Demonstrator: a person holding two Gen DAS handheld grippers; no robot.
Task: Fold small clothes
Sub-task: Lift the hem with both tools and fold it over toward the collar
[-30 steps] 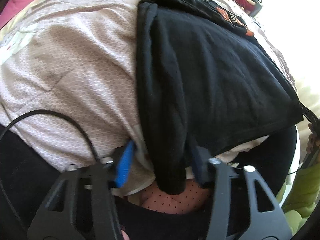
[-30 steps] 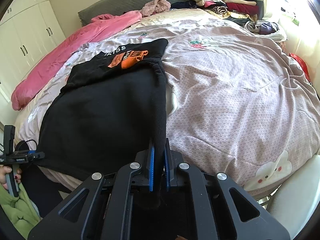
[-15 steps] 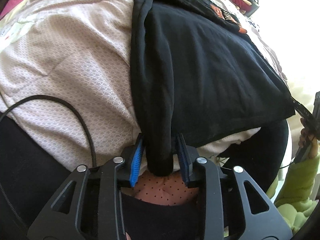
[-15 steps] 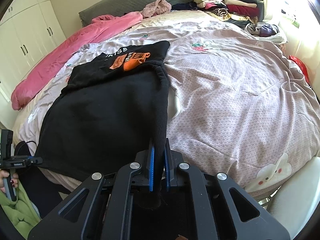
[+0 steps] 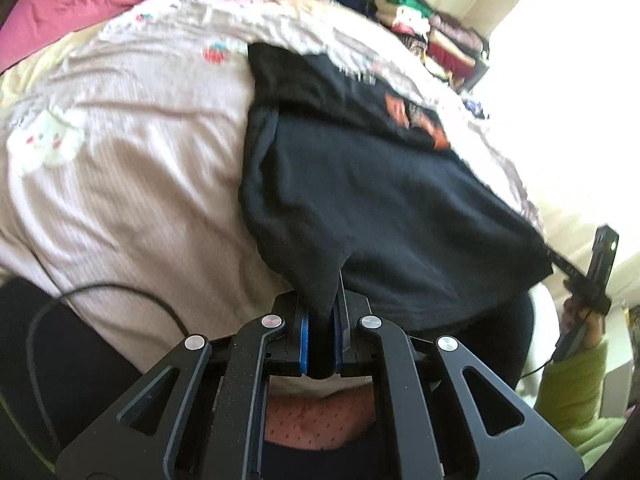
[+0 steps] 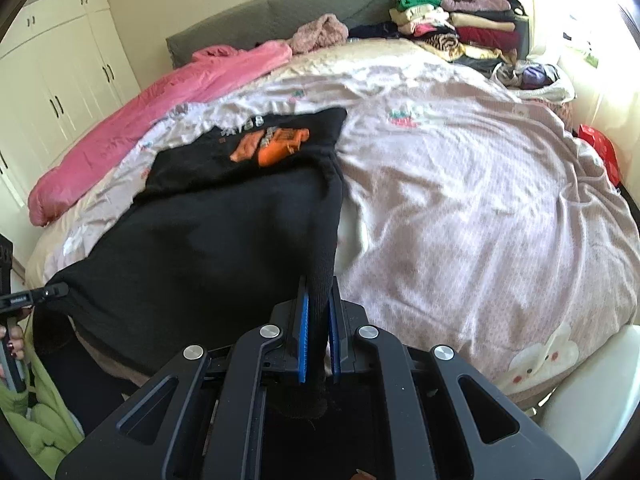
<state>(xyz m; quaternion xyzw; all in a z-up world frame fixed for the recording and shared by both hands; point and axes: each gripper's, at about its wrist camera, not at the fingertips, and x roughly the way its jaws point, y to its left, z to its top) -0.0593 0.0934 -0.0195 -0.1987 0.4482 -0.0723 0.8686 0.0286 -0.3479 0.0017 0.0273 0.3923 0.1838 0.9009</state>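
The left gripper (image 5: 320,332) is clamped on a bunched corner of the black garment (image 5: 384,208), its blue-padded fingers (image 5: 304,340) drawn narrow around a thick wad of cloth at the near edge of the bed. From that corner the garment runs away across the pale pink bedspread (image 5: 120,168), with an orange print (image 5: 416,120) showing on the far part that lies flat.

The right wrist view shows the same spread: the black garment (image 6: 224,240) lies on the left half of the bedspread (image 6: 480,208), its near hem hanging just over the bed edge. The right gripper (image 6: 318,340) pinches the other near corner, fingers (image 6: 302,344) narrow on a rolled edge of fabric that passes down between them and sticks out below.

With both near corners held, the step in hand looks like the lengthwise fold: the bottom half is about to be carried over the top. The next move calls for lifting both corners together, keeping the hem taut and level between the grippers, and laying it down on the far edge by the print so that the sides line up. Uneven lift would skew the fold.

Further right, beyond the garment, a stack of folded clothes (image 6: 460,28) sits at the head of the bed.
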